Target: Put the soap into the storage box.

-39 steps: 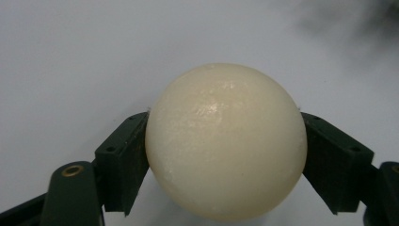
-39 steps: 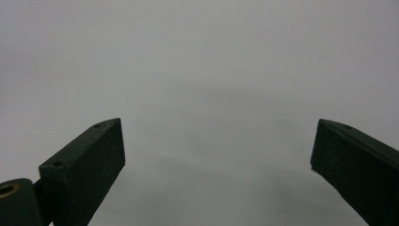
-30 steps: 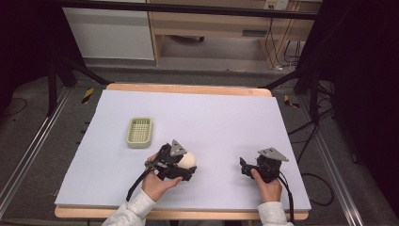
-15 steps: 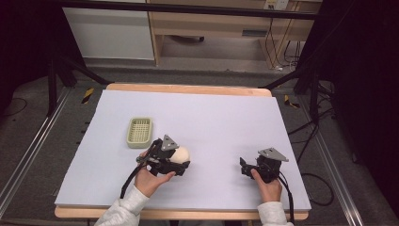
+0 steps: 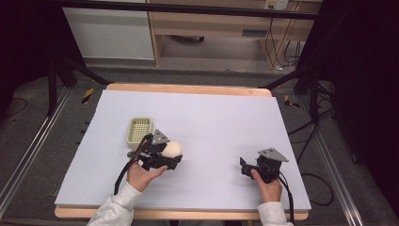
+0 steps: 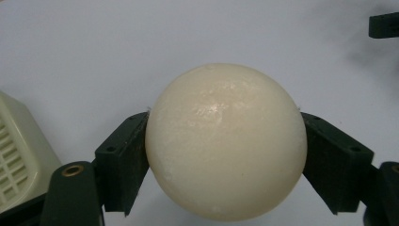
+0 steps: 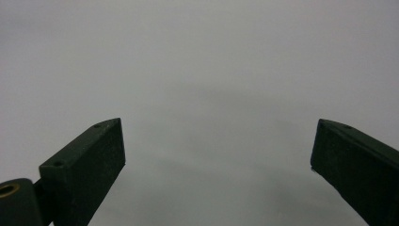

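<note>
Cream-white and smooth, the ball sits clamped in our left gripper; in the left gripper view both black jaws press flat against its sides, one at the lower left of the frame and one at the lower right, and the ball takes up the middle of that frame. In the high view we see the same ball left of centre in the lower half, poking out of the left gripper that our left hand holds above the counter, whose top is covered by a pale lilac sheet.

Just beside it, up and to the left in the high view, lies a pale green slotted tray flat on the counter; its corner also shows at the left edge of the left gripper view. We cannot tell from these frames whether the ball touches the counter.

Our right gripper rests low at the lower right of the high view, held by our right hand, well apart from the ball. In the right gripper view its jaws stand wide apart with only bare counter between them.
</note>
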### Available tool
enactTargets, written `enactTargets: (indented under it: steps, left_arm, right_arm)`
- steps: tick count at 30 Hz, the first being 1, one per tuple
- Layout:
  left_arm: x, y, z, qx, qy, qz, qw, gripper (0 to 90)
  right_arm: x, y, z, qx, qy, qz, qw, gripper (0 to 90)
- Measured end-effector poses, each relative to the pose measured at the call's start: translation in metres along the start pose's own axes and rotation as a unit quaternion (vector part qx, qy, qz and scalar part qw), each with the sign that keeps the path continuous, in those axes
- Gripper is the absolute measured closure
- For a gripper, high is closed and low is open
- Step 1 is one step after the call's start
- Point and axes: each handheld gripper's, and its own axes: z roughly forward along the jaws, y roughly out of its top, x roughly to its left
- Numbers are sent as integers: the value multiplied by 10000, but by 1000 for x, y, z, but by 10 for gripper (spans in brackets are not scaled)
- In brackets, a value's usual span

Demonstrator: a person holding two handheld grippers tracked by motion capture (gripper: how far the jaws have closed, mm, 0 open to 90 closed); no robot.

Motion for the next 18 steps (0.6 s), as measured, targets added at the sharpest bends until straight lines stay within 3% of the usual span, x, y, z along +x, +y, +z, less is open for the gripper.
enactTargets:
  steps: [18]
  left_arm:
    - [26,0,-8,-20,193,-128,9997,225]
  right_arm:
    - [0,0,0,12,-11,5,10000,39]
